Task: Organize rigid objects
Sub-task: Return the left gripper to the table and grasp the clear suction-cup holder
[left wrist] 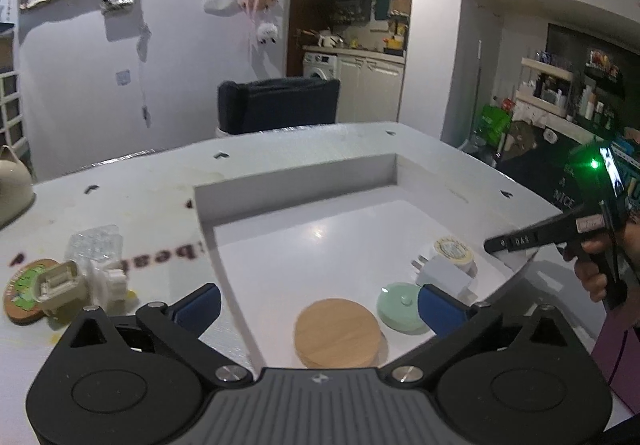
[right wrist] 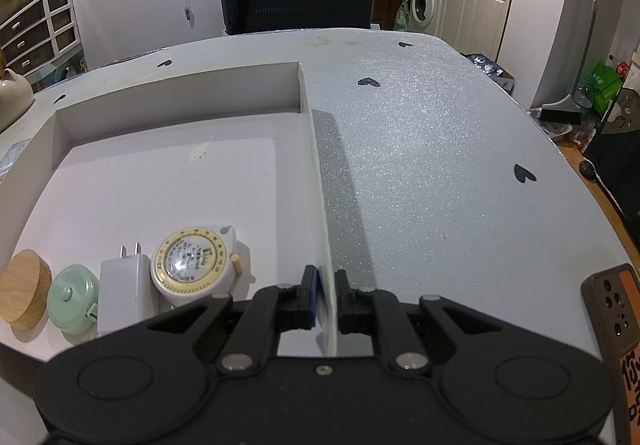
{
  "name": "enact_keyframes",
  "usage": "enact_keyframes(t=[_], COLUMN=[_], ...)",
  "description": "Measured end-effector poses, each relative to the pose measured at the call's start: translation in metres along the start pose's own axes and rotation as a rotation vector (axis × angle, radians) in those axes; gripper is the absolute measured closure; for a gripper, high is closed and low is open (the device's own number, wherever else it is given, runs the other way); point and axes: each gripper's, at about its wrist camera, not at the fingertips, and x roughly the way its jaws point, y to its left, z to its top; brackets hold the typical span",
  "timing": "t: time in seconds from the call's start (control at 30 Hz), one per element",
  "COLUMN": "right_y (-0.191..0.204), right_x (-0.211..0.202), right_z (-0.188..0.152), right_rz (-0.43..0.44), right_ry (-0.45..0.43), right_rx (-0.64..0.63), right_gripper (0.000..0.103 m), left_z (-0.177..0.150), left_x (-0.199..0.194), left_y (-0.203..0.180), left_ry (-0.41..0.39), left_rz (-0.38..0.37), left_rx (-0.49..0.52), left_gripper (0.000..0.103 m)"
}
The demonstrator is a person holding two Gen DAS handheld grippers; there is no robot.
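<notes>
A row of four small rigid things lies along the near edge inside the shallow white tray (right wrist: 180,173), at the lower left of the right wrist view: a round wooden lid (right wrist: 25,289), a mint-green round tape measure (right wrist: 72,299), a white plug adapter (right wrist: 122,295) with its two prongs pointing away from the camera, and a cream-and-yellow dial tape measure (right wrist: 191,263). Each sits just beside or touching its neighbour, and the adapter's right edge is tucked against the dial tape.

In the left wrist view the same four sit at lower centre, the wooden lid (left wrist: 338,332) nearest, then the green tape (left wrist: 402,307), the adapter (left wrist: 442,271) and the dial tape (left wrist: 454,251) behind it.

The left gripper (left wrist: 318,301) hangs above the lid with its blue-padded jaws spread as wide as they go, empty. The right gripper (right wrist: 325,299) is clamped nearly closed on the tray's thin right wall (right wrist: 316,173), one finger on each side of it.

Outside the tray, at the lower left of the left wrist view, more items wait on the glittery grey table (right wrist: 440,165): a beige rectangular box (left wrist: 54,283) lying on a round cork coaster (left wrist: 20,295), a white plastic piece (left wrist: 110,281) and a clear blister pack (left wrist: 96,243). An orange phone case (right wrist: 614,321) sits at the lower right edge of the right wrist view.
</notes>
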Motion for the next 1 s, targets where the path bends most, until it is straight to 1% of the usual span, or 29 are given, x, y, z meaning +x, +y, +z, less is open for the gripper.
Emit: enact_keyframes(t=[0.17, 0.27, 0.43, 0.53, 0.6, 0.67, 0.73, 0.8, 0.83, 0.9, 0.93, 1.0], right_y=[0.000, 0.000, 0.000, 0.000, 0.000, 0.000, 0.000, 0.000, 0.000, 0.000, 0.000, 0.000], right_x=[0.000, 0.000, 0.000, 0.000, 0.000, 0.000, 0.000, 0.000, 0.000, 0.000, 0.000, 0.000], right_z=[0.000, 0.000, 0.000, 0.000, 0.000, 0.000, 0.000, 0.000, 0.000, 0.000, 0.000, 0.000], right_rz=[0.000, 0.000, 0.000, 0.000, 0.000, 0.000, -0.001, 0.000, 0.000, -0.001, -0.001, -0.001], right_ry=[0.000, 0.000, 0.000, 0.000, 0.000, 0.000, 0.000, 0.000, 0.000, 0.000, 0.000, 0.000], right_rx=[0.000, 0.000, 0.000, -0.001, 0.000, 0.000, 0.000, 0.000, 0.001, 0.000, 0.000, -0.001], right_gripper=[0.093, 0.093, 0.093, 0.093, 0.093, 0.093, 0.093, 0.093, 0.093, 0.093, 0.093, 0.093], left_z=[0.007, 0.010, 0.015, 0.018, 0.020, 0.021, 0.021, 0.021, 0.020, 0.017, 0.015, 0.011], left_x=[-0.013, -0.017, -0.020, -0.019, -0.017, -0.014, -0.009, -0.003, 0.002, 0.010, 0.014, 0.023], left_y=[0.013, 0.022, 0.048, 0.065, 0.077, 0.086, 0.094, 0.101, 0.105, 0.111, 0.113, 0.119], left_ry=[-0.041, -0.065, -0.098, -0.113, -0.109, -0.105, -0.095, -0.080, -0.072, -0.057, -0.048, -0.030], left_rz=[0.036, 0.088, 0.148, 0.196, 0.226, 0.243, 0.258, 0.280, 0.293, 0.318, 0.327, 0.345], left_rx=[-0.018, -0.021, -0.082, -0.114, -0.140, -0.157, -0.162, -0.167, -0.168, -0.177, -0.182, -0.188], left_gripper=[0.000, 0.000, 0.000, 0.005, 0.019, 0.023, 0.030, 0.046, 0.049, 0.062, 0.064, 0.072])
